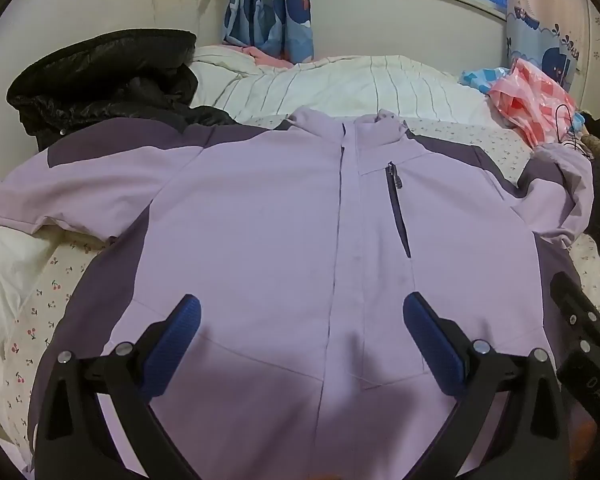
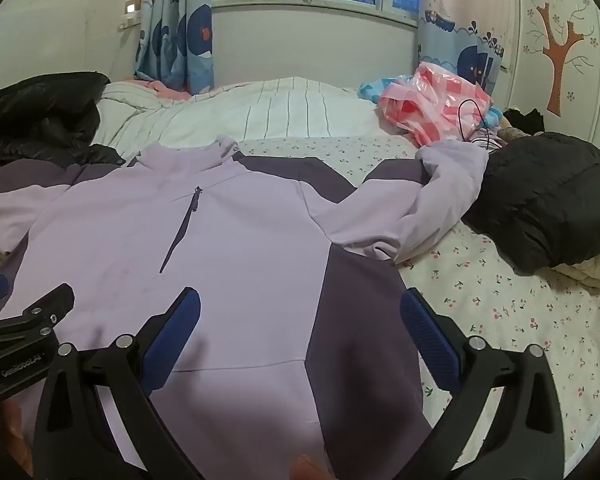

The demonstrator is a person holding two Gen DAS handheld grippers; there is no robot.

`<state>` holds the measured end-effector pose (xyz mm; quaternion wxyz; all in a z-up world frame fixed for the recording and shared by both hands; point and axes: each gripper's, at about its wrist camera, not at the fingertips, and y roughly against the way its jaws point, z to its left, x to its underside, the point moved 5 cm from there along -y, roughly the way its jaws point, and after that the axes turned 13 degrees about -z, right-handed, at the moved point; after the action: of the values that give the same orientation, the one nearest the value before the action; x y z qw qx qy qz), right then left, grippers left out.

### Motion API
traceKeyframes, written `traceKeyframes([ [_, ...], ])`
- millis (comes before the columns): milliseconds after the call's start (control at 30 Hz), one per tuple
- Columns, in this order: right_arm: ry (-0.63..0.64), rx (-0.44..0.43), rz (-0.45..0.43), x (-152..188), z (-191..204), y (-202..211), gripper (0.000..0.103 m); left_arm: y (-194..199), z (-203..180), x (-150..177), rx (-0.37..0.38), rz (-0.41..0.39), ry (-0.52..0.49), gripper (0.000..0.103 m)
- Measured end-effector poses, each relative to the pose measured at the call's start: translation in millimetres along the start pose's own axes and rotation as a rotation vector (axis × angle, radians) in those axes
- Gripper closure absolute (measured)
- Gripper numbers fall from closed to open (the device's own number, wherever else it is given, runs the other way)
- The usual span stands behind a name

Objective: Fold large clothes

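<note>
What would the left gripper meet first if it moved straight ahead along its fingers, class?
Most likely the lilac jacket: the open left gripper points along its front, near the centre zip. Depth is unclear, so it might skim over toward the striped quilt.

Lilac zip-front jacket point(image 1: 260, 232) with dark purple shoulder and side panels; white bedsheet point(image 2: 500, 300) printed with small red cherries; white quilt point(image 1: 340, 84) with thin grey stripes; glossy black puffer coat point(image 1: 100, 76); pink-and-white checked plastic bag point(image 2: 436, 100); blue cartoon-print curtains point(image 2: 176, 36).

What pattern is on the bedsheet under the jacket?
Small red cherries on a white bedsheet, clearest in the right wrist view.
</note>
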<state>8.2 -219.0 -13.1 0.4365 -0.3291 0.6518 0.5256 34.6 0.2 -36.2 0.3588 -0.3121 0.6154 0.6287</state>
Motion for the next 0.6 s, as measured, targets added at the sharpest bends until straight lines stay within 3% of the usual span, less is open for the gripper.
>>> traceKeyframes([
  [600, -0.015, -0.017, 0.012, 1.2, -0.2, -0.7, 0.006, -0.1, 0.2, -0.3, 0.001, 0.0, 0.001, 0.005],
])
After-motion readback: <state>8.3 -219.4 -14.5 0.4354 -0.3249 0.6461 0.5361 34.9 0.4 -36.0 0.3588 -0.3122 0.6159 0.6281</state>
